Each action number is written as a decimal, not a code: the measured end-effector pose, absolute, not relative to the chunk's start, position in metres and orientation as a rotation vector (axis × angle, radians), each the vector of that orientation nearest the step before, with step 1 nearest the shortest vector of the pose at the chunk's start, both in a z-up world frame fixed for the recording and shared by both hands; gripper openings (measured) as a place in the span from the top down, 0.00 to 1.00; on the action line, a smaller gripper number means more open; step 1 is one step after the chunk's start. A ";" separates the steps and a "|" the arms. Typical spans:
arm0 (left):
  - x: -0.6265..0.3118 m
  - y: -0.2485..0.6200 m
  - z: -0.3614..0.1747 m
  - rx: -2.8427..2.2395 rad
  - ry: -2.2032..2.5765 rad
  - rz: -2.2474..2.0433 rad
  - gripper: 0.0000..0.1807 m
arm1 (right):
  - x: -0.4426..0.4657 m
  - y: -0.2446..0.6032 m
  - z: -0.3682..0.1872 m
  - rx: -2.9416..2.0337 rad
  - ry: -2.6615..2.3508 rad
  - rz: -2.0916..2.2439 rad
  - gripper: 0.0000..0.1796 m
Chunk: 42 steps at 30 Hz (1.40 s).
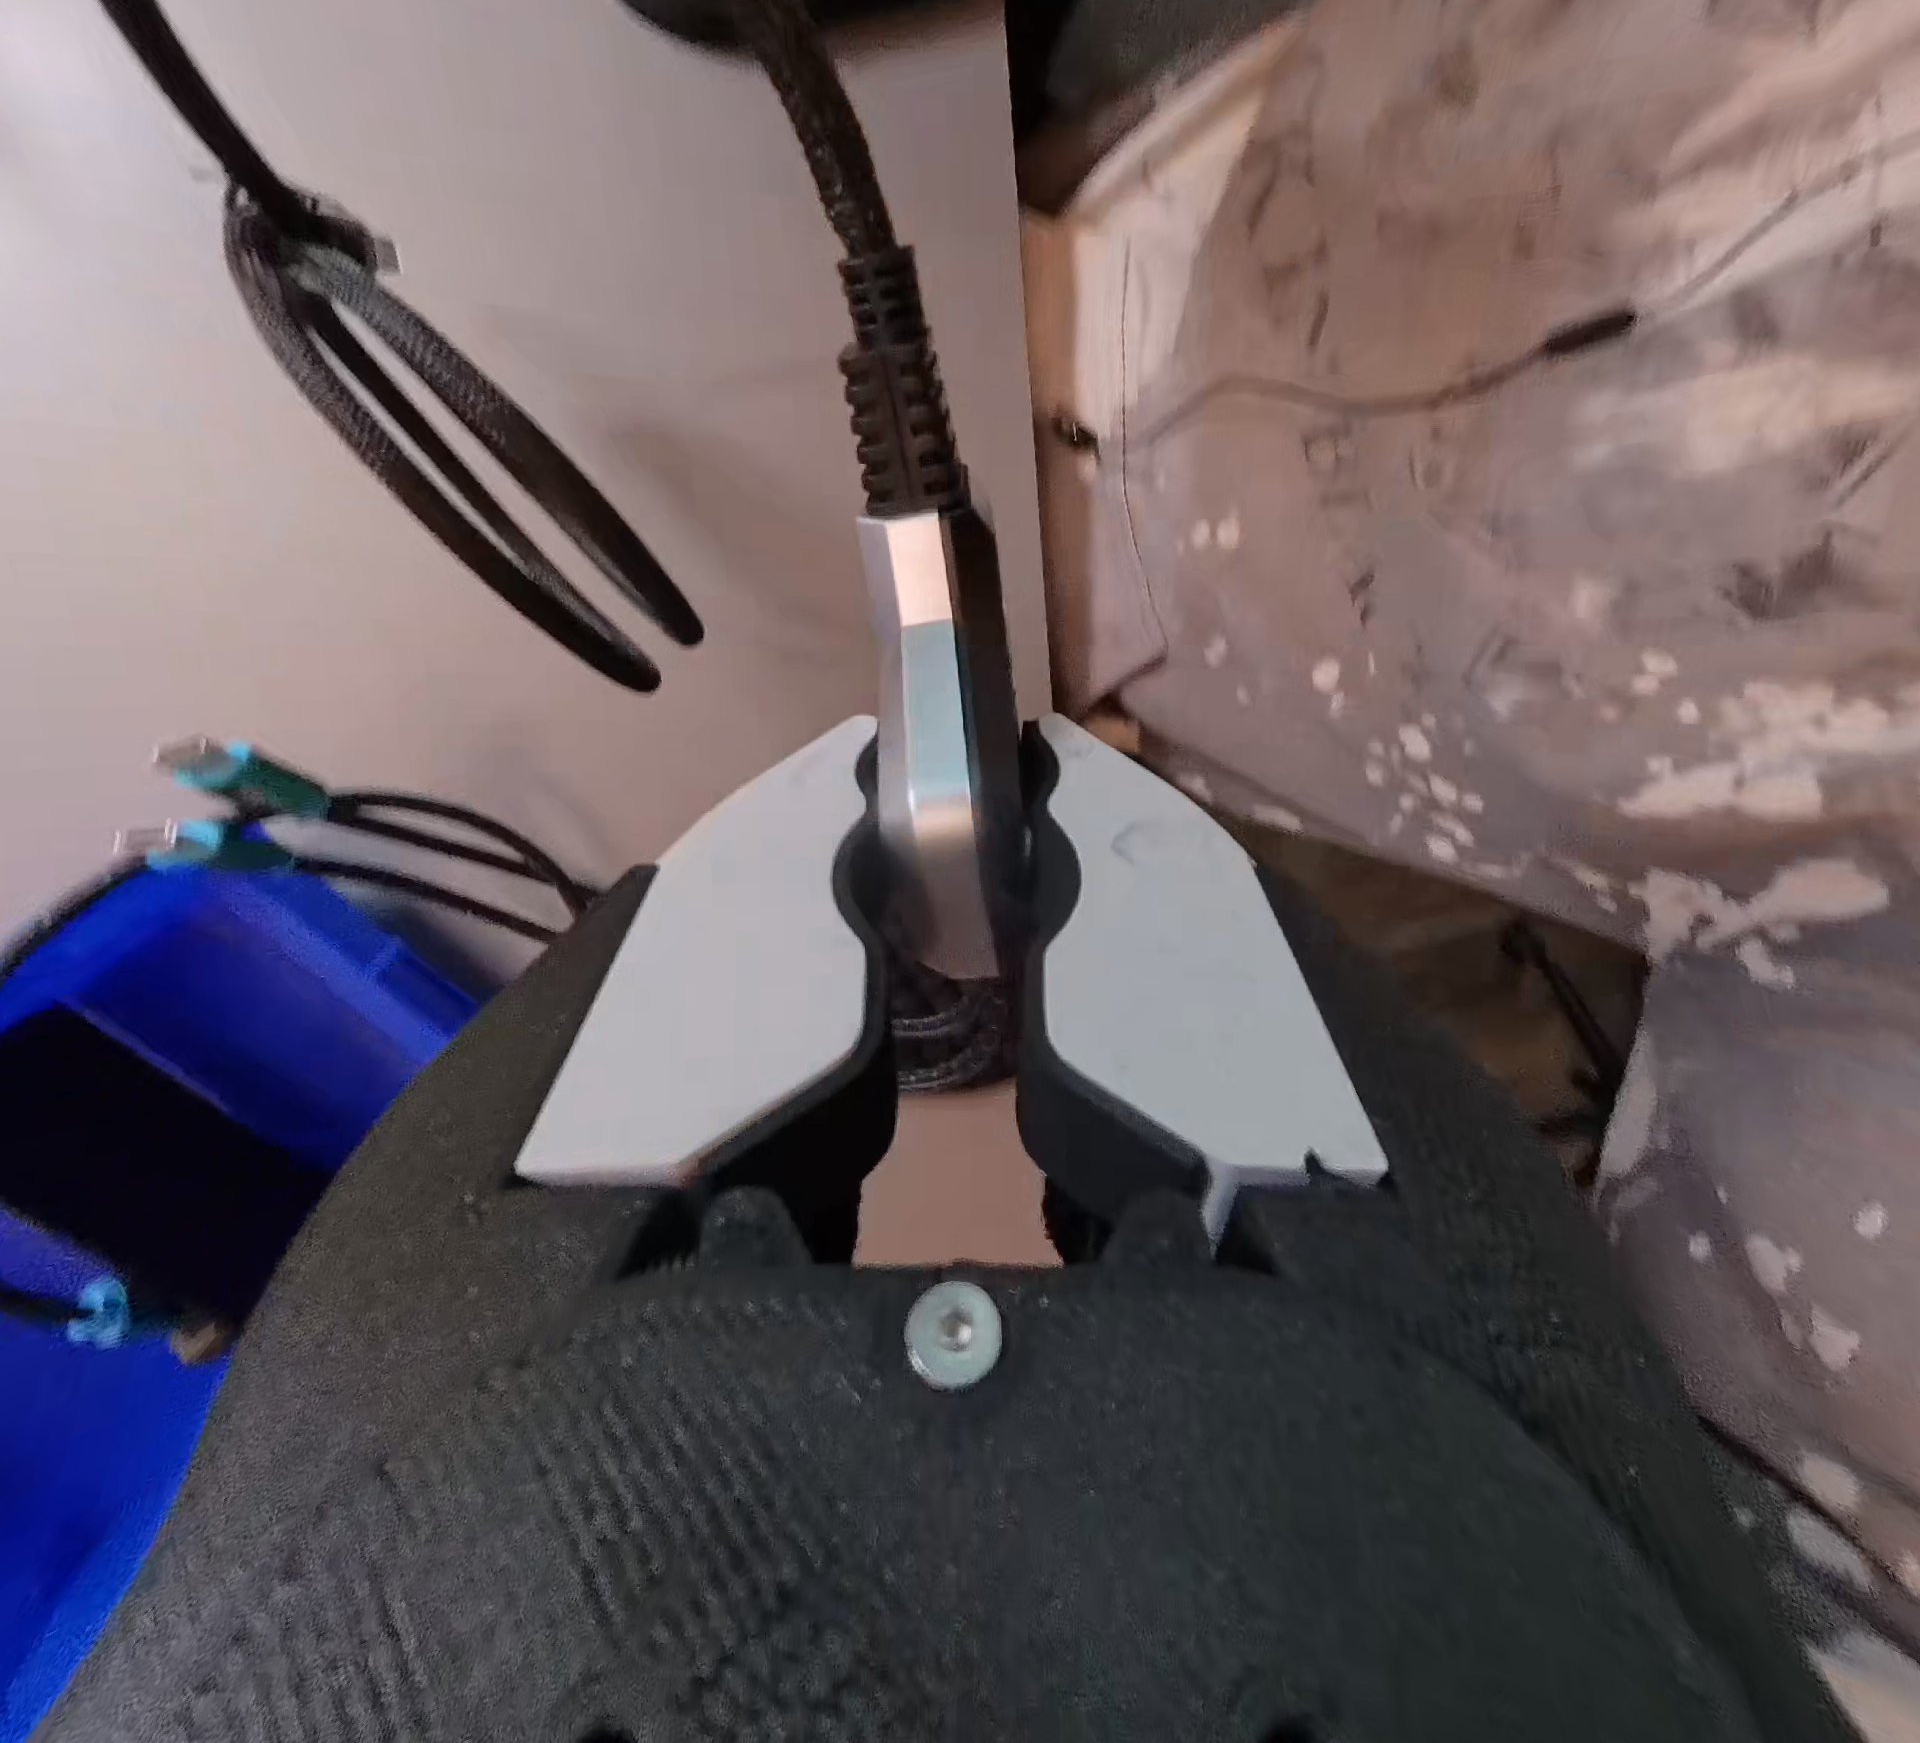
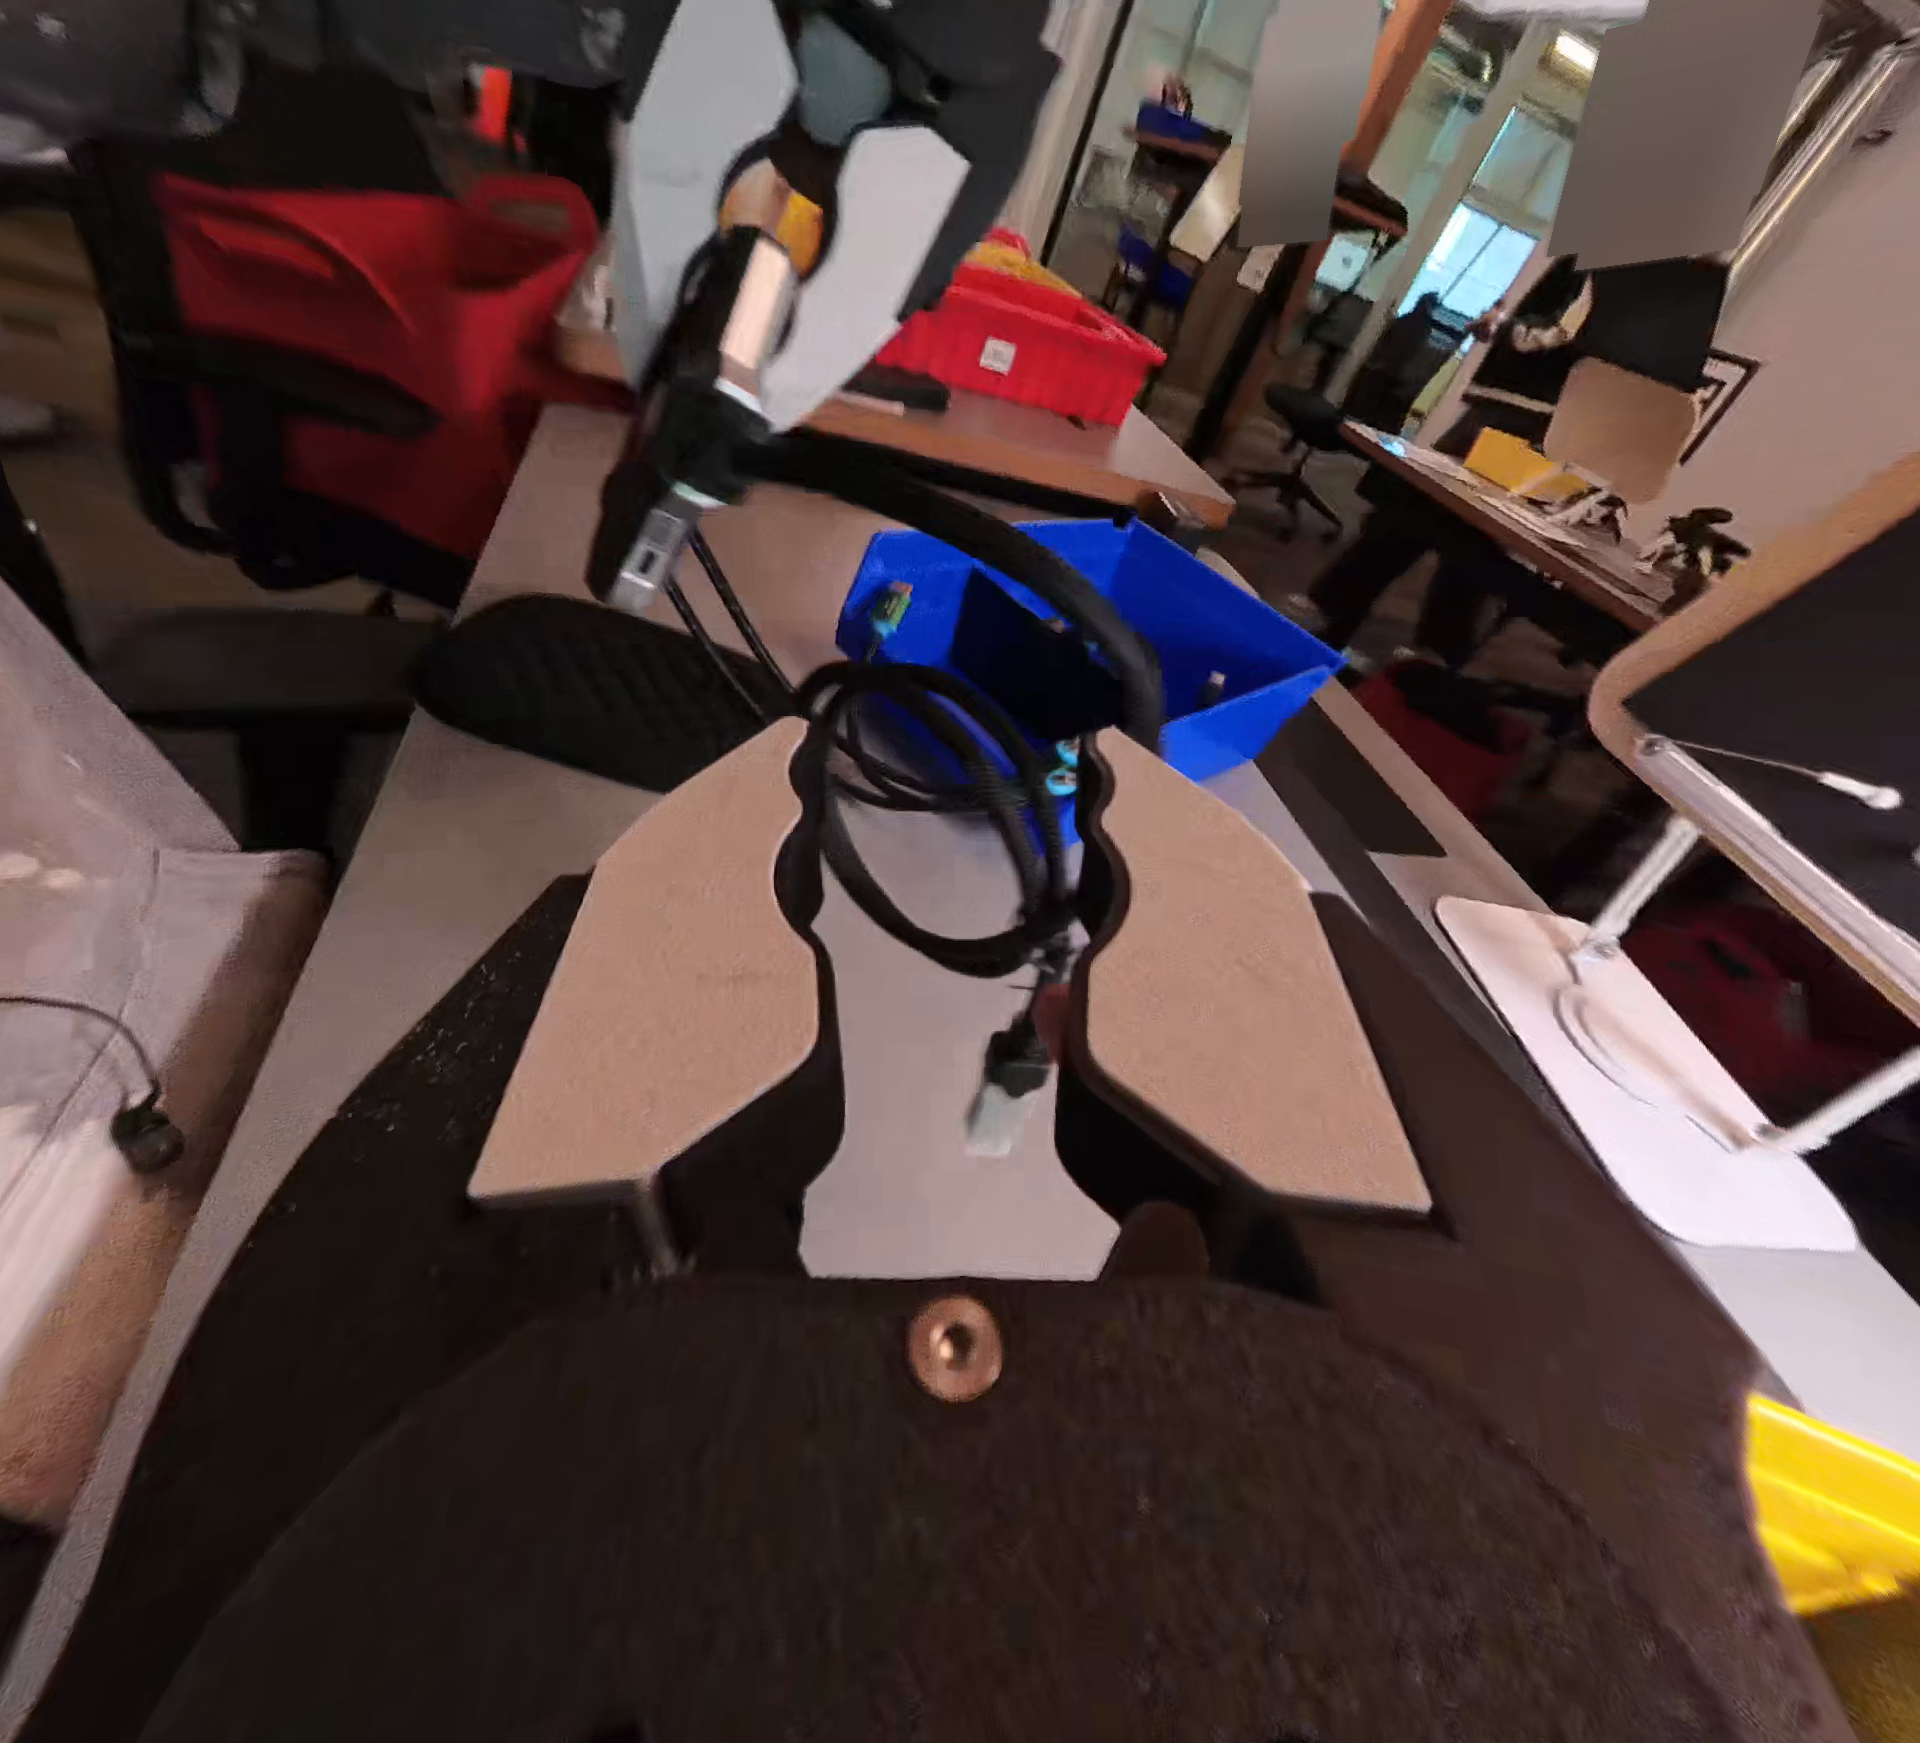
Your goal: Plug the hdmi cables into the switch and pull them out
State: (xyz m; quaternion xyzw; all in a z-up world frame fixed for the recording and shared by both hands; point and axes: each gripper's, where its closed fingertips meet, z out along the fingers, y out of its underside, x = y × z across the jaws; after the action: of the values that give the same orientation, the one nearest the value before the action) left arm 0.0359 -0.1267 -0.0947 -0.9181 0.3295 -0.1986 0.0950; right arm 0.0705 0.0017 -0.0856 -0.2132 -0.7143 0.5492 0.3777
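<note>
- The left gripper (image 1: 951, 820) is clenched on a silver plug (image 1: 930, 758) of a braided black cable (image 1: 831, 166); the ribbed strain relief (image 1: 899, 384) rises just ahead of the fingertips.
- In the right wrist view the same gripper (image 2: 774, 280) hangs above the table (image 2: 436, 862), and a small metal piece, maybe the switch (image 2: 649, 555), dangles below it on short leads. I cannot tell what is plugged in.
- The right gripper (image 2: 951, 862) seems released: the fingers stand apart, with a loose coil (image 2: 935, 820) lying between them and one more plug (image 2: 1003, 1091) near the right finger (image 2: 1236, 997). Whether the finger touches that plug, I cannot tell.
- A blue bin (image 2: 1226, 644) sits just beyond the right gripper, with teal-ended plugs (image 1: 234, 779) at its edge.
- Risk, in my judgement: the left gripper holds the plug only on its narrow sides, and smooth metal can twist or slip if the stiff cable pulls sideways.
- Risk: the dangling piece swings free, so a plug may meet the port crooked and jam.
- Risk: the coil can snag on a finger when the right gripper closes.
- Materials: the plug is hard, smooth and flat; the cable is woven, rough and springy; the finger faces are flat and matt; the gripper bodies are grainy black plastic.
</note>
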 end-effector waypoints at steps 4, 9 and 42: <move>0.051 -0.086 -0.095 -2.510 0.891 -0.599 0.86 | 0.084 -0.029 -0.093 -0.546 -1.943 1.478 0.77; 0.076 -0.049 -0.090 -2.242 0.842 -0.589 0.84 | 0.071 -0.064 -0.106 -0.572 -1.984 1.758 0.83; -0.079 -0.020 -0.183 -1.508 -0.416 -1.281 0.70 | 0.222 -0.024 -0.106 -0.392 -2.639 2.012 0.88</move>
State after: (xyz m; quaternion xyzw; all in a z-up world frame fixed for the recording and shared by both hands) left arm -0.0794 -0.0197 -0.1833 -0.6319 -0.1745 -0.5369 0.5310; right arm 0.2224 -0.0244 -0.1061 -0.1166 -0.7858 0.5991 -0.1000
